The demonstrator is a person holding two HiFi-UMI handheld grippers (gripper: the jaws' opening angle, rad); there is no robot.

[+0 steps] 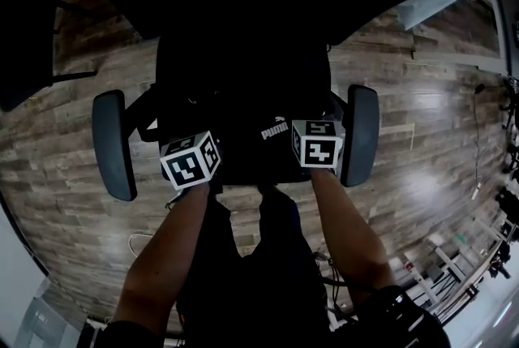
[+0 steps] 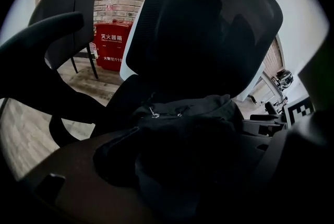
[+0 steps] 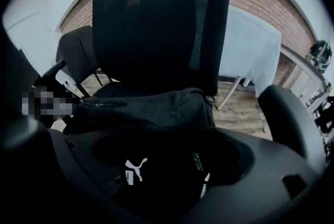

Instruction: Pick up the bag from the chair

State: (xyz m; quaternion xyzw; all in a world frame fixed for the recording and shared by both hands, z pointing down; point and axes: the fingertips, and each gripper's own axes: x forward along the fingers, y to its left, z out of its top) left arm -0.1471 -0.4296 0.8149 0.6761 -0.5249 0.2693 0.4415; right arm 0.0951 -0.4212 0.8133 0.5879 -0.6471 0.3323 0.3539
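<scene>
Wood floor — left claw, right claw wide open over bag.

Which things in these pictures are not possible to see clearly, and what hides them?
Head view: outline of the bag, black on the black chair; only its white logo shows.
Head view: the tips of the left tool and right tool, under their marker cubes.
Left gripper view: whether the left tool touches the bag; deep shadow.
Right gripper view: print on the bag's green label, too small.
</scene>
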